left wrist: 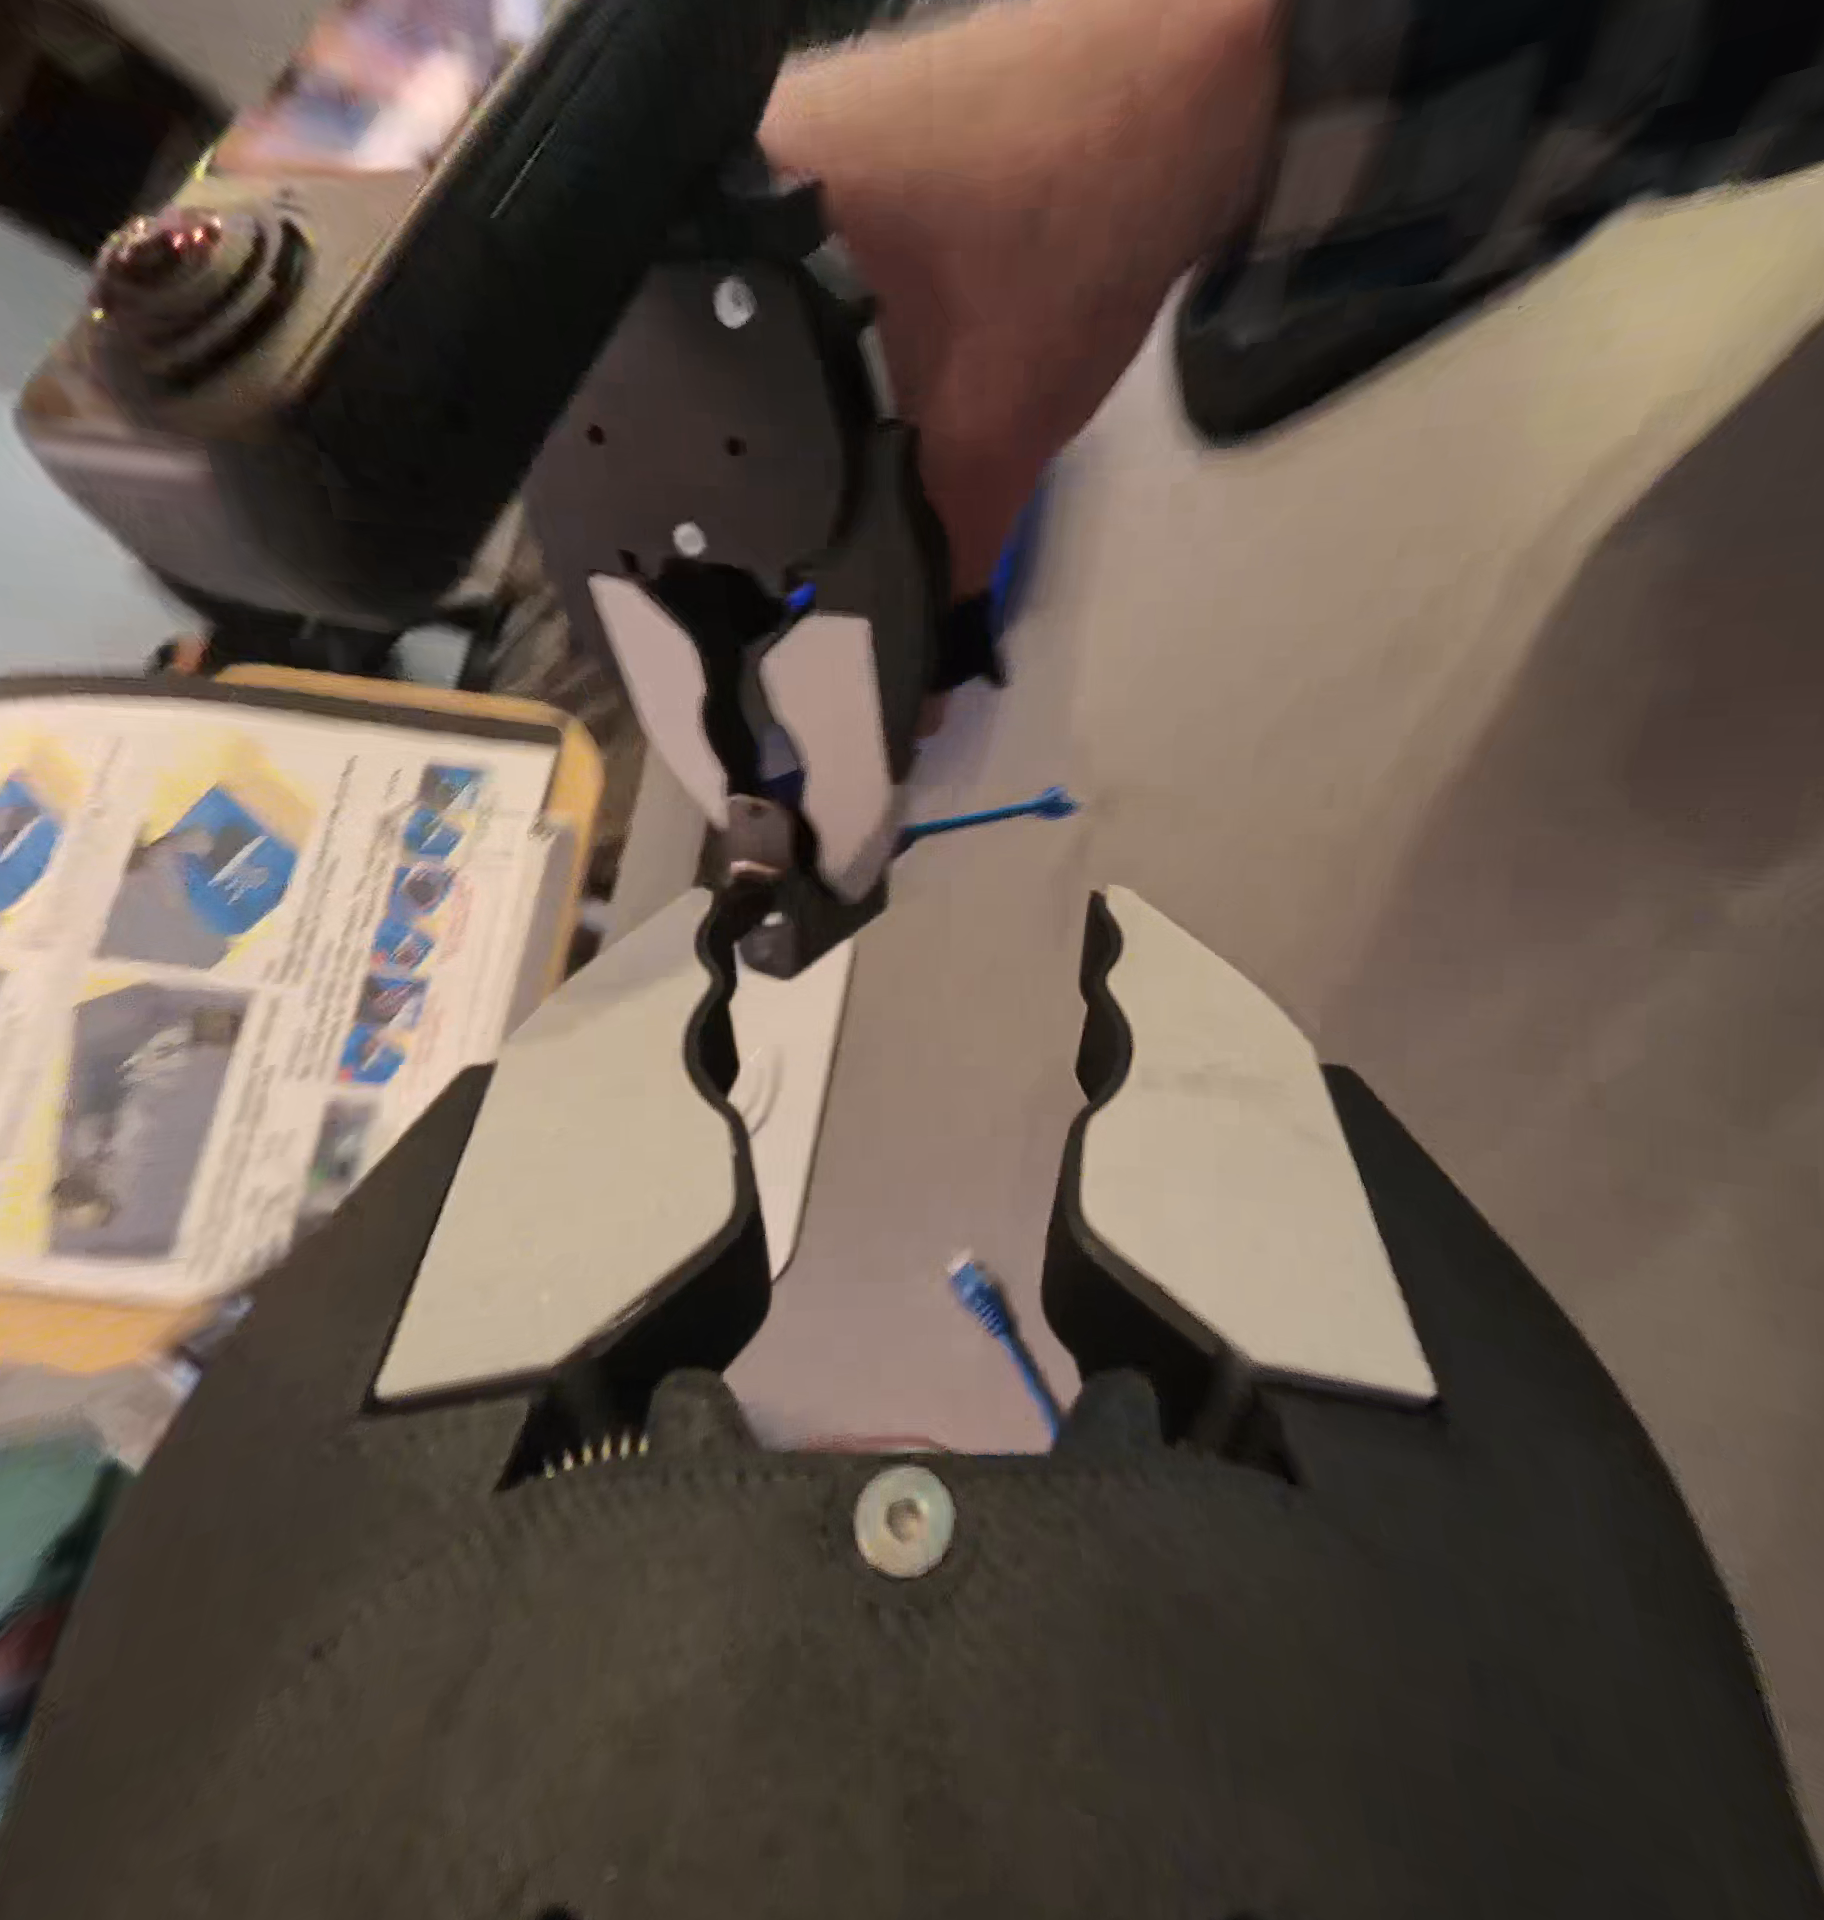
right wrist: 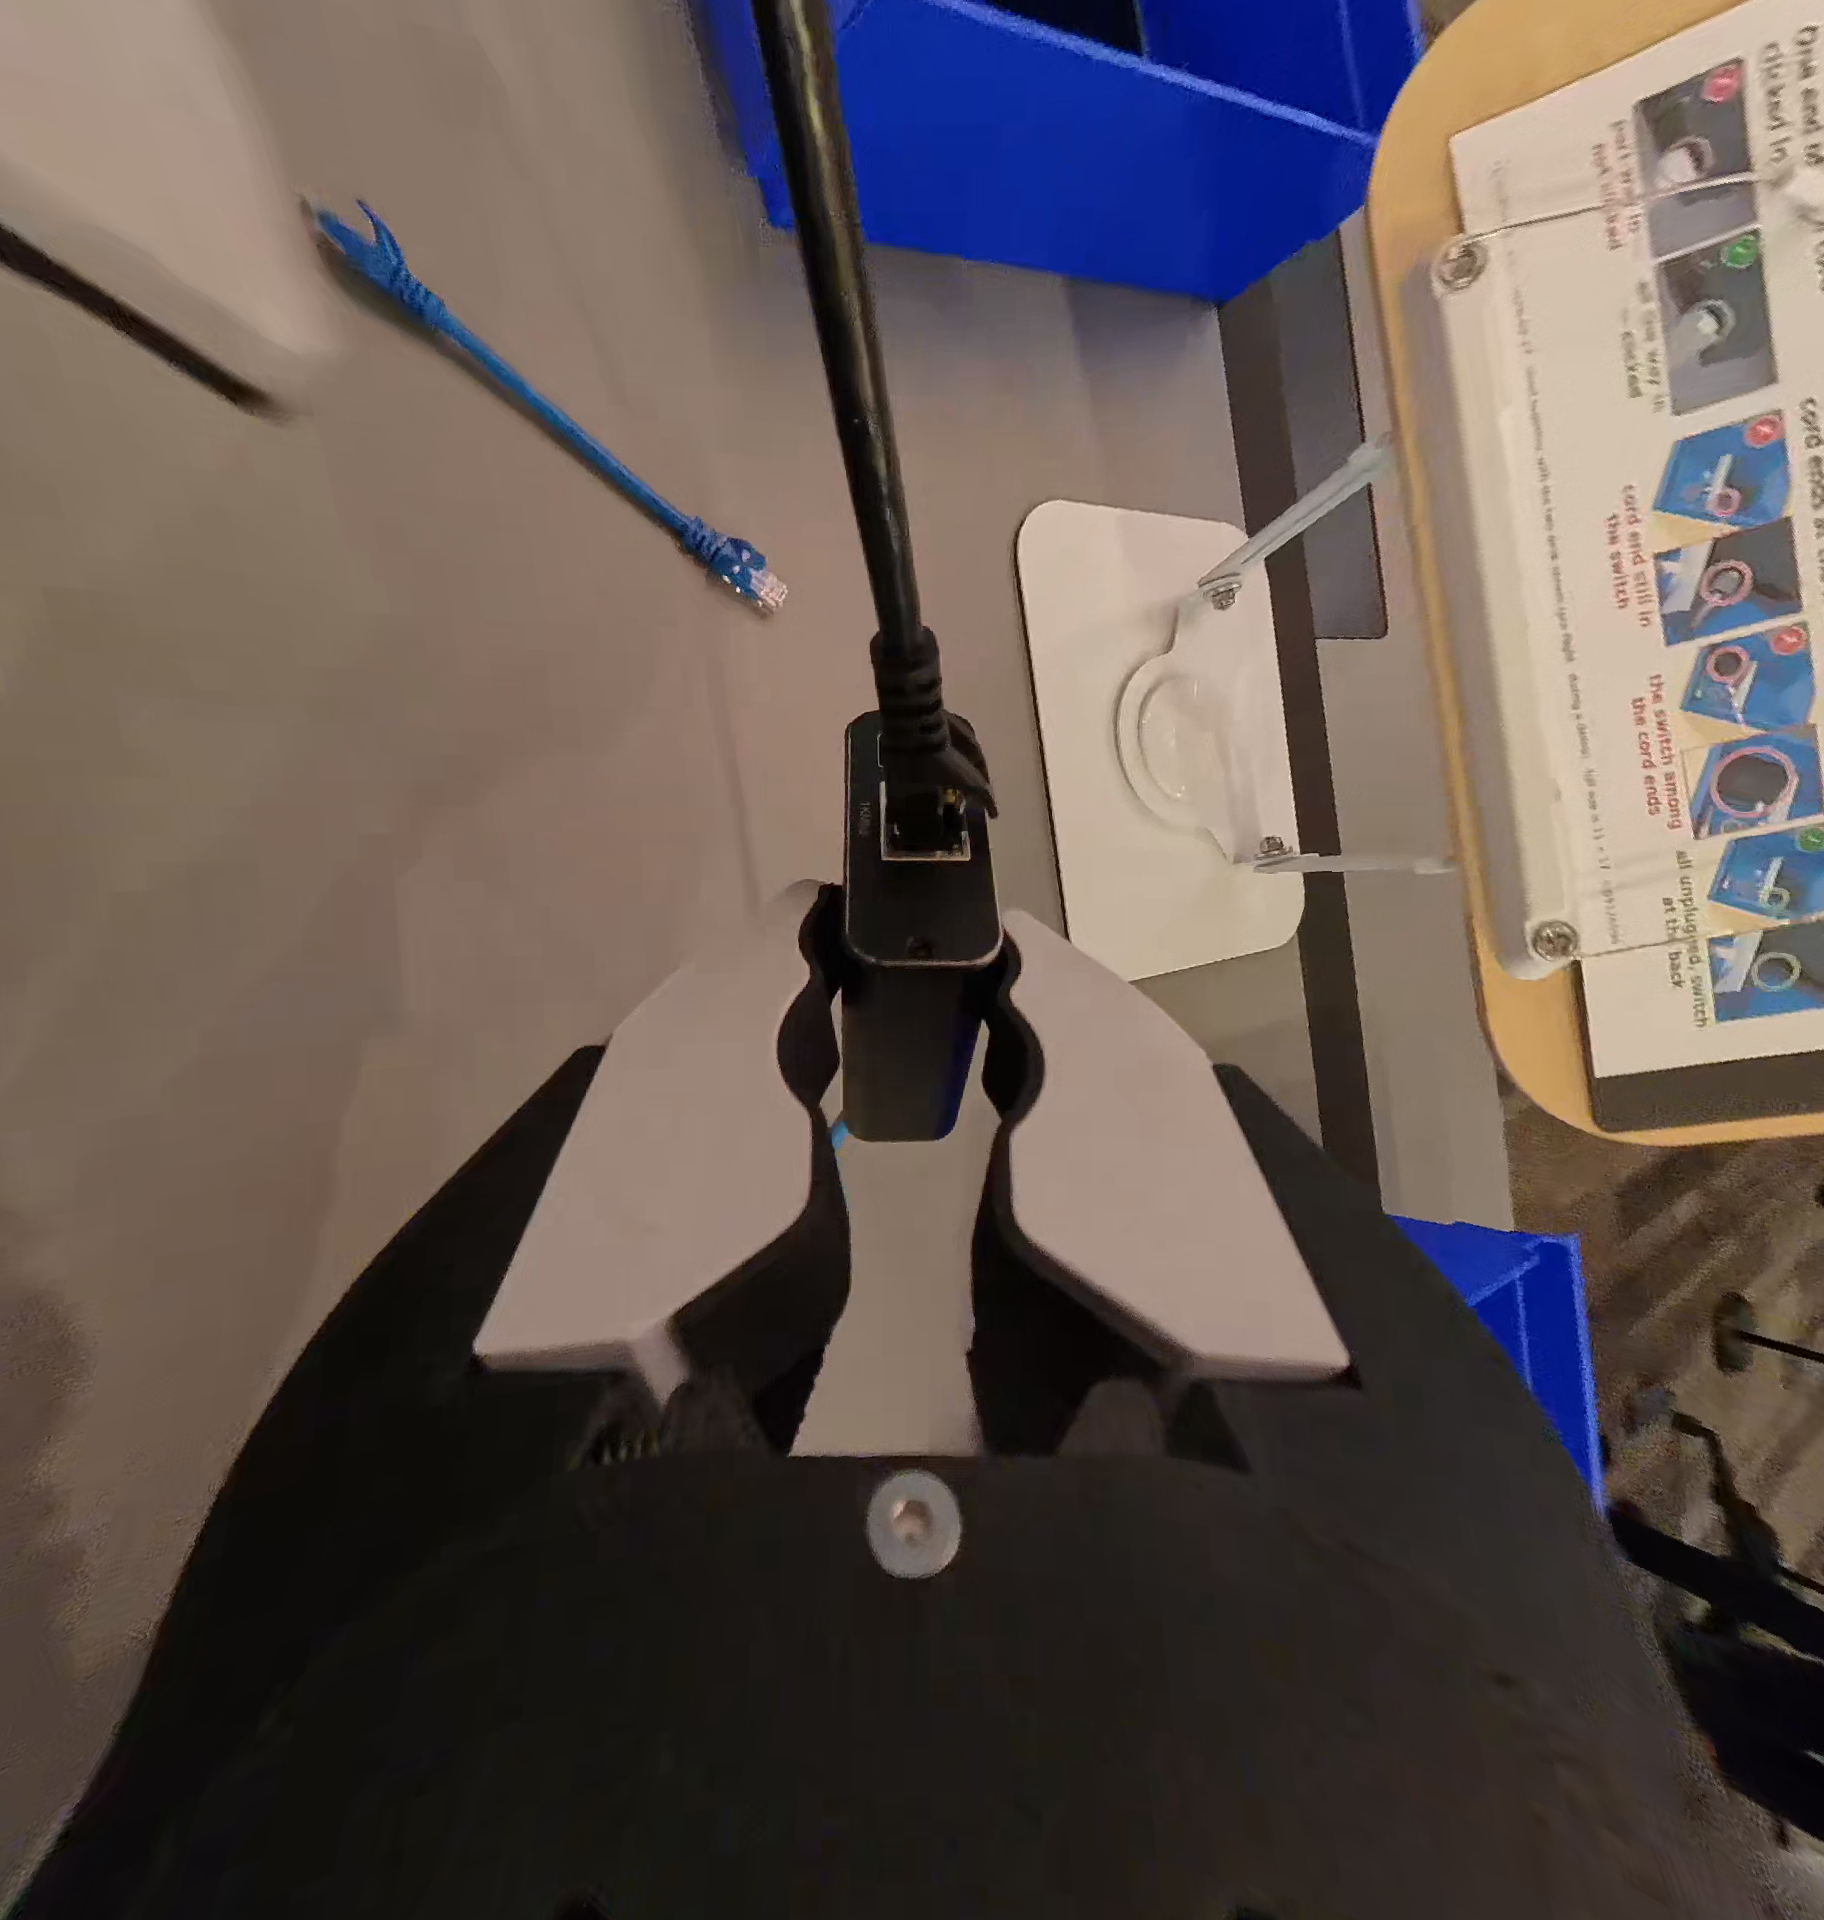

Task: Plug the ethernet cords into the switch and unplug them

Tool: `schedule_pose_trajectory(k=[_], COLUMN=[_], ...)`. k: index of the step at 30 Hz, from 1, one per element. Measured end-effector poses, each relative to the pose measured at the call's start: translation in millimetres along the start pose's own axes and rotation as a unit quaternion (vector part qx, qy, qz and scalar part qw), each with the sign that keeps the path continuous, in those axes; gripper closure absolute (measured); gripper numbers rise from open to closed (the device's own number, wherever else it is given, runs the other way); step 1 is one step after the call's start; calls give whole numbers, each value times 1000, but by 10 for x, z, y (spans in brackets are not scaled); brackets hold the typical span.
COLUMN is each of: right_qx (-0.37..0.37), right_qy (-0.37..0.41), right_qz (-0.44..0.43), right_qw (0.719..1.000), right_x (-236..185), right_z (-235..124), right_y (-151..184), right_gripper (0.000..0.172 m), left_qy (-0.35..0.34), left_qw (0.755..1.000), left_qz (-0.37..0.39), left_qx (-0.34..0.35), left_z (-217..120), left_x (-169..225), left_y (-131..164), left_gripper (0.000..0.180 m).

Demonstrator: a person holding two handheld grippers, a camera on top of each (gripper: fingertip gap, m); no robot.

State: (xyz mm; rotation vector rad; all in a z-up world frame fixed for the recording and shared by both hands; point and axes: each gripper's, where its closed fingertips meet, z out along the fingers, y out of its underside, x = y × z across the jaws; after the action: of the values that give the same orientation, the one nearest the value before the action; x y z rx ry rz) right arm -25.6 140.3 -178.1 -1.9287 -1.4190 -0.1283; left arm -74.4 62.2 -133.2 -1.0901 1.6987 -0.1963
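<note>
The right tool [right wrist: 913,997] pinches the small black switch [right wrist: 918,935] at its sides and holds it above the grey tabletop [right wrist: 368,831], a black cord [right wrist: 846,364] plugged into its port. The left tool [left wrist: 903,997] is spread and grips nothing. The blue cord [right wrist: 534,416] lies loose on the tabletop; if the narrow pinch lets the switch twist when it is pushed in, the plug may miss its port.

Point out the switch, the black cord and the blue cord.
switch [right wrist: 913,914]: right wrist view, its port face.
black cord [right wrist: 856,343]: right wrist view, mid-length.
blue cord [right wrist: 544,416]: right wrist view, mid-length on the table.
</note>
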Motion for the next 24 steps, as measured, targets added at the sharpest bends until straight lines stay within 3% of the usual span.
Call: schedule_pose_trajectory(k=[1,4,10,16,19,24], right_qx=[-10,-32,-31,-63,-61,-52], right_qy=[7,38,50,57,67,81], right_qz=[-4,-24,-53,-69,-85,-148], right_qw=[1000,998,997,994,992,984], right_x=[-21,-39,-84,-115,-129,-269], right_z=[39,120,223,310,320,347], right_y=[-7,-22,1,131,171,73], right_gripper=[146,146,147,146,146,146], left_qy=[-34,-28,-43,-63,-67,-24], left_qw=[999,994,991,989,991,993], left_qz=[-3,-91,-115,-137,-116,-54], left_qx=[-28,-46,-48,3,-26,-104], left_z=[77,309,592,509,423,549], left_x=[-98,-145,-147,-276,-371,-157], left_y=[65,281,629,527,618,824], left_gripper=[118,119,122,120,109,99])
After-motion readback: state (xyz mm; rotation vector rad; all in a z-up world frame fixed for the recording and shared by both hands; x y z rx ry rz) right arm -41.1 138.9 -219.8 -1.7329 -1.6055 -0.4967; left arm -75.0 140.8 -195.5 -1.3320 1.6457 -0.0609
